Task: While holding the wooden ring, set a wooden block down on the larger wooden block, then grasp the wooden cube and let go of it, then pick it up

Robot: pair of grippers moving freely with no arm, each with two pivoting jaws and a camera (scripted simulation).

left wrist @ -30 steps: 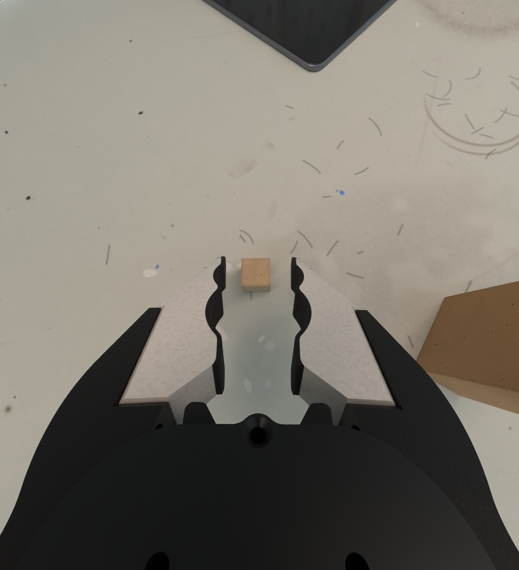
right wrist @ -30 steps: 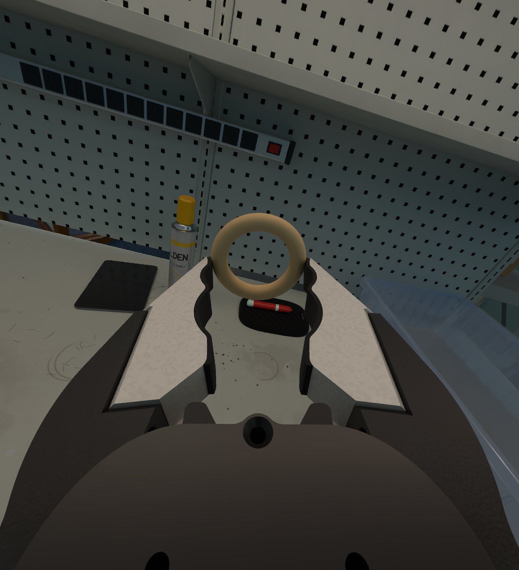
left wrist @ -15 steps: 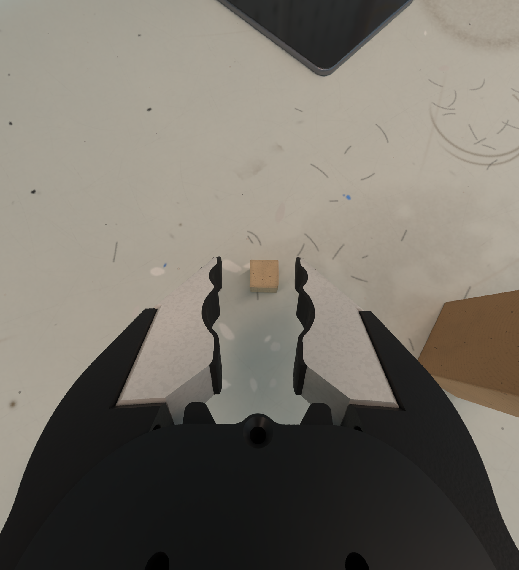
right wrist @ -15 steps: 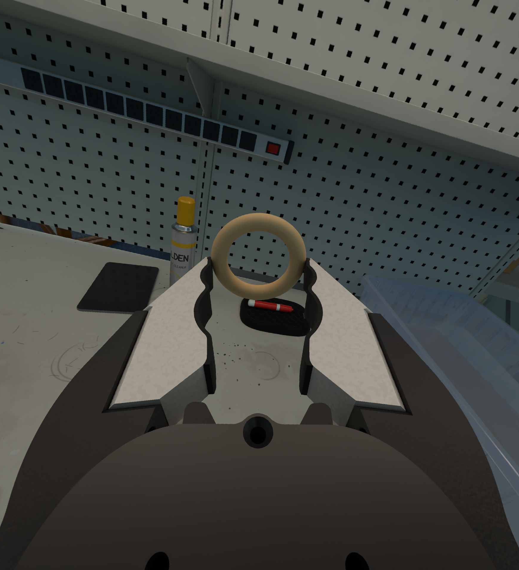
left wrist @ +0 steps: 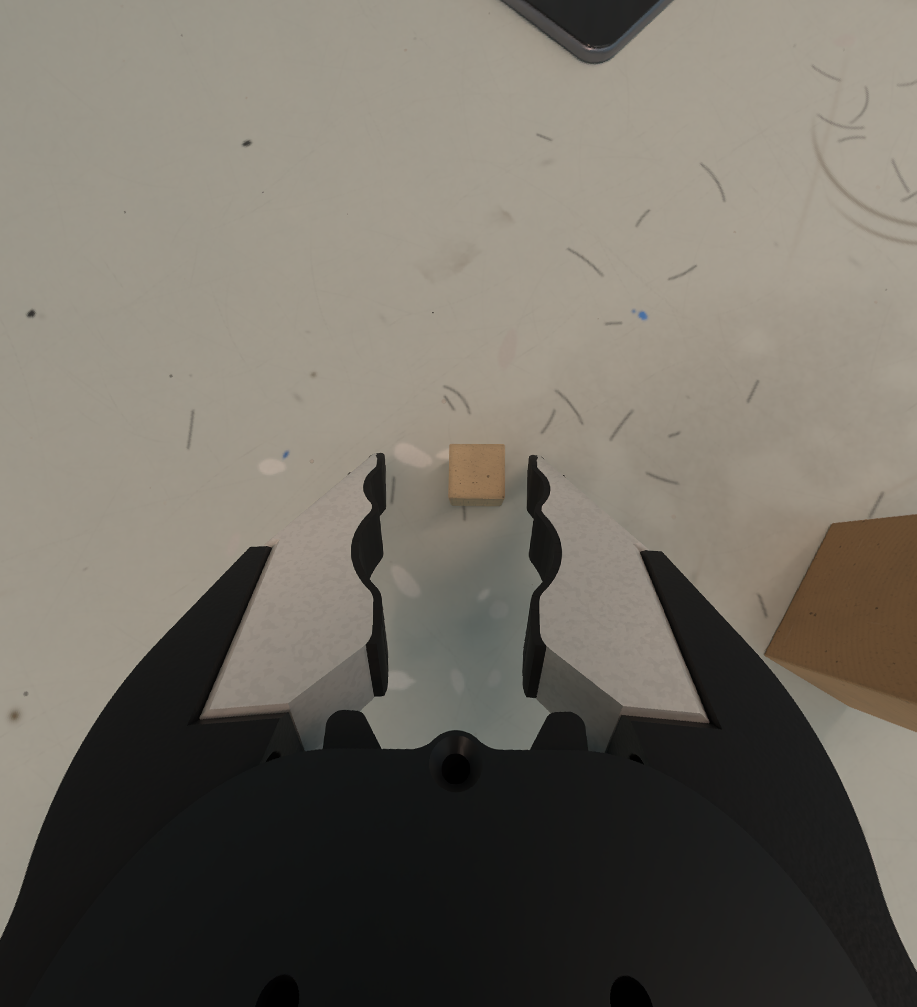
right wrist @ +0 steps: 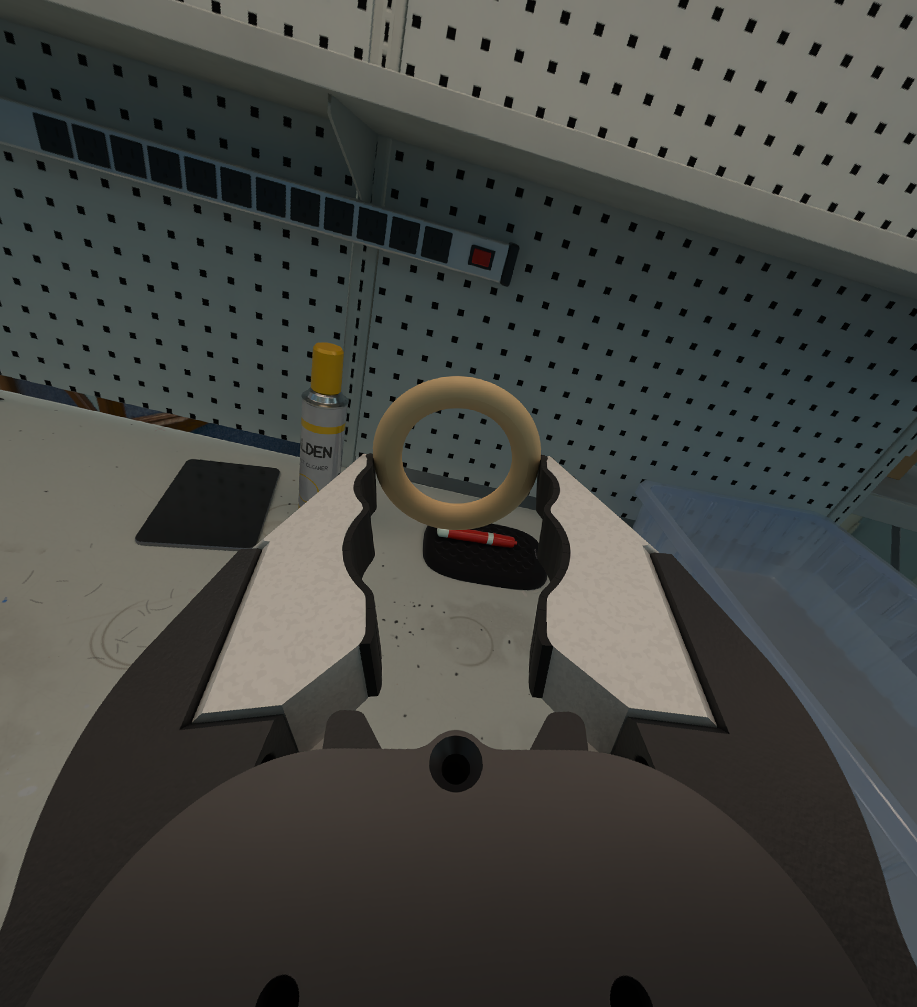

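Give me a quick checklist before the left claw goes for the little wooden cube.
1. Left claw open wider than the wooden cube: ok.
2. Cube centred between the fingertips: not ok, it sits nearer the right finger.
3. Cube flat on the table, clear of the larger wooden block: ok.
4. Right claw shut on the wooden ring: ok.
5. Height of the left claw above the table: cannot tell.

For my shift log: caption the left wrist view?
Open left tongs poised over small wooden cube on scuffed bench.
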